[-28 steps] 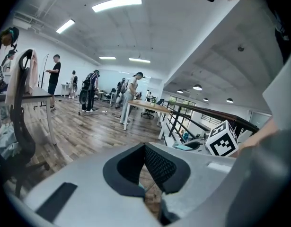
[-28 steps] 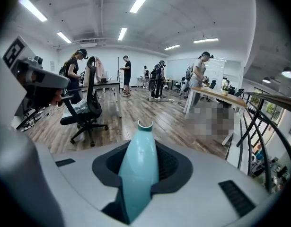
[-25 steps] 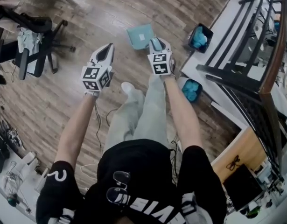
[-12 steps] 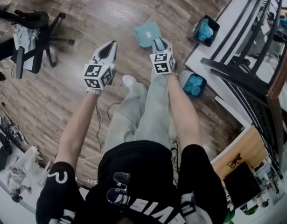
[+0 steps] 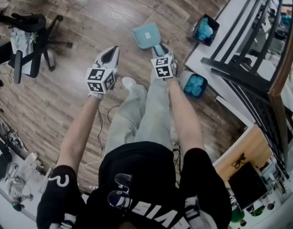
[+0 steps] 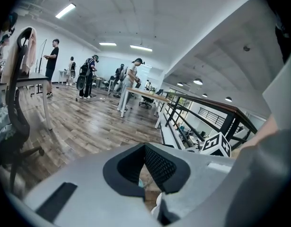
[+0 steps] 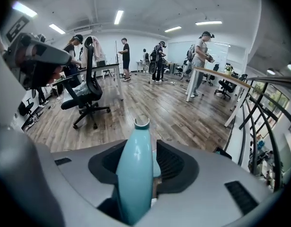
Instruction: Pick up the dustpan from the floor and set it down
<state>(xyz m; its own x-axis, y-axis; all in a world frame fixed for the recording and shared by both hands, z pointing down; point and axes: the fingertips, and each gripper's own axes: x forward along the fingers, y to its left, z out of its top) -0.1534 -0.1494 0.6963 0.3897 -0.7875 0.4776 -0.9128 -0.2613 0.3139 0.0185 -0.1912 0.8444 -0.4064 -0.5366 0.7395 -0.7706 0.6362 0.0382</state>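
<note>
Pale teal plastic dustpan [image 5: 146, 35] lies flat on the brown wood-plank floor [image 5: 84, 13], pan end away from the person. Its rounded handle [image 7: 135, 174] runs back between the jaws of the right tool [image 5: 160, 48]. Those jaws are opening and a gap shows beside the handle, so I judge this to be the release at set-down. The left tool [image 5: 110, 55] hangs off to the side, jaws together and empty, probably because one hand is enough for the carry.

Dustpan [image 5: 147, 35] glossy smooth plastic; floor [image 5: 89, 15] matt wood-grain planks.
</note>
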